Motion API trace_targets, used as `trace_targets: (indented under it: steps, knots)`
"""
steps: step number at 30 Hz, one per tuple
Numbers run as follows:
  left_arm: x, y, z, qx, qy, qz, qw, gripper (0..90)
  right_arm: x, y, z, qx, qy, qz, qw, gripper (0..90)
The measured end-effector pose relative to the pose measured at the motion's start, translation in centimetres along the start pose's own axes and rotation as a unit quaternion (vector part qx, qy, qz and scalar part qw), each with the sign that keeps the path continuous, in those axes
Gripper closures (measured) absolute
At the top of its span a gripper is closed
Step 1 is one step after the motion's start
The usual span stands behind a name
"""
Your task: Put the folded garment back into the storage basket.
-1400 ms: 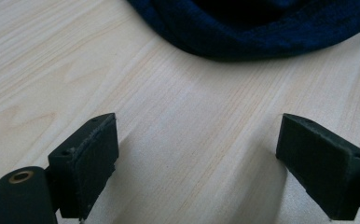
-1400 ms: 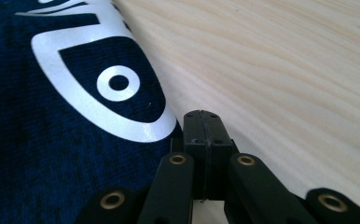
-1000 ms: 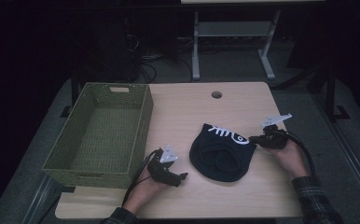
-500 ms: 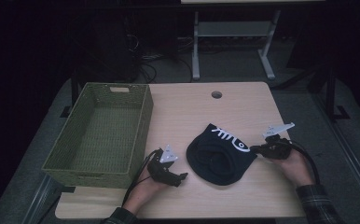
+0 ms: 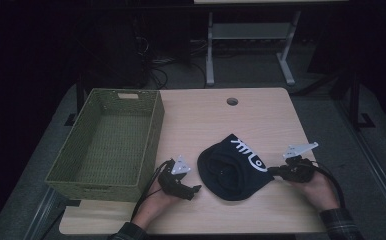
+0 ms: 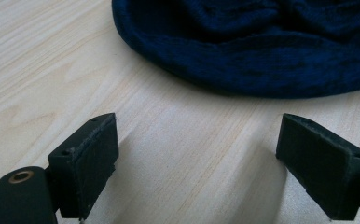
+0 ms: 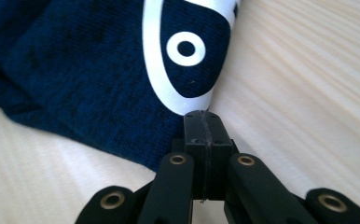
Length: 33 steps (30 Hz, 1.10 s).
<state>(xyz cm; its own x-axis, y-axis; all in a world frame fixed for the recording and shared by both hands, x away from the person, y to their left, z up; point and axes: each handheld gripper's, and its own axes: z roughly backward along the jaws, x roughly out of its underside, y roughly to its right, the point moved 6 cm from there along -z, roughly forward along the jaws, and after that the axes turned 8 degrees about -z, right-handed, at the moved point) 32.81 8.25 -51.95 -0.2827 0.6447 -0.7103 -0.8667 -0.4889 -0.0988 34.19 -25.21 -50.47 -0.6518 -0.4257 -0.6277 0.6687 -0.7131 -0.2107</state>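
A dark blue knitted hat (image 5: 233, 167) with a white printed pattern is seen lying on the worktop (image 5: 261, 117), in its near half and a little right of the middle. The right edge of the hat is pinched by the right tongs (image 5: 272, 171): in the right gripper view the 2 jaws are pressed flat together, and the blue fabric (image 7: 89, 70) with its white ring mark is met just at their tips. The right tongs are held by a hand (image 5: 317, 189) that comes in from the near right corner. The left tongs (image 5: 195, 189) are rested on the worktop just beside the left side of the hat, without touching it. In the left gripper view their 2 jaws are stood wide apart with bare wood between them, and the hat (image 6: 262, 46) is seen shortly beyond. A green woven basket (image 5: 148, 145) is placed at the left side of the worktop.
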Motion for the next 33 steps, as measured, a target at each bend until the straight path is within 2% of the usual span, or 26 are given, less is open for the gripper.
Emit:
trace_targets:
  steps: [3,7,8,9,10,11,13,14,15,18,19,20,22,23,24,25,26,29,33]
  knots:
    - [0.0,0.0,0.0,0.000,0.000,0.000,1.0000,12.0,0.5,-0.7,0.0,-0.004,-0.001,0.000,1.0000,90.0]
    - [0.0,0.0,0.0,0.000,0.000,0.000,1.0000,12.0,0.6,-0.9,0.5,0.009,0.007,-0.004,0.9999,90.0]
    - [0.0,0.0,0.0,0.000,0.000,0.000,1.0000,11.9,0.6,-0.8,1.1,0.014,0.024,-0.011,0.9996,90.0]
    - [0.0,0.0,0.0,0.000,0.000,0.000,1.0000,12.0,0.6,-0.8,1.1,0.014,0.024,-0.011,0.9996,90.0]
    - [0.0,0.0,0.0,0.000,0.000,-0.001,1.0000,12.0,0.6,-0.7,1.9,0.025,0.047,-0.017,0.9984,86.1]
    - [0.0,0.0,0.0,0.000,0.000,-0.001,1.0000,11.9,0.6,-0.7,1.9,0.025,0.047,-0.017,0.9984,86.1]
    - [0.0,0.0,0.0,0.000,0.000,0.000,1.0000,11.9,0.9,-0.4,2.4,0.039,0.058,-0.024,0.9973,78.6]
    - [0.0,0.0,0.0,0.000,0.000,-0.001,1.0000,12.0,1.4,-0.2,2.8,0.045,0.066,-0.035,0.9962,73.4]
    - [0.0,0.0,0.0,0.000,0.000,-0.001,1.0000,12.0,1.4,-0.2,2.8,0.045,0.066,-0.035,0.9962,73.4]
    - [0.0,0.0,0.0,0.000,0.000,0.000,1.0000,12.0,2.3,0.0,3.2,0.061,0.071,-0.046,0.9945,61.3]
    - [0.0,0.0,0.0,0.000,0.000,0.000,1.0000,12.0,2.8,0.1,3.2,0.071,0.068,-0.053,0.9937,52.1]
    - [0.0,0.0,0.0,0.000,0.000,0.000,1.0000,12.0,3.1,0.0,3.2,0.074,0.066,-0.061,0.9932,47.6]
    - [0.0,0.0,0.0,0.000,0.000,0.000,1.0000,12.0,3.5,0.3,3.0,0.087,0.068,-0.060,0.9921,38.9]
    - [0.0,0.0,0.0,0.000,0.000,0.000,1.0000,11.9,3.5,0.3,3.0,0.087,0.068,-0.060,0.9921,38.9]
    - [0.0,0.0,0.0,0.000,0.000,0.000,1.0000,12.0,3.9,0.4,2.8,0.094,0.065,-0.070,0.9910,32.7]
    - [0.0,0.0,0.0,0.000,0.000,0.000,1.0000,12.0,3.9,0.4,2.8,0.094,0.065,-0.070,0.9910,32.7]
    - [0.0,0.0,0.0,0.000,0.000,0.000,1.0000,11.9,4.2,0.6,2.5,0.099,0.063,-0.077,0.9901,25.1]
    - [0.0,0.0,0.0,0.000,0.000,0.000,1.0000,12.0,4.4,1.0,2.3,0.112,0.066,-0.074,0.9887,17.8]
    - [0.0,0.0,0.0,0.000,0.000,-0.001,1.0000,11.9,4.6,1.2,2.1,0.113,0.066,-0.078,0.9883,14.1]
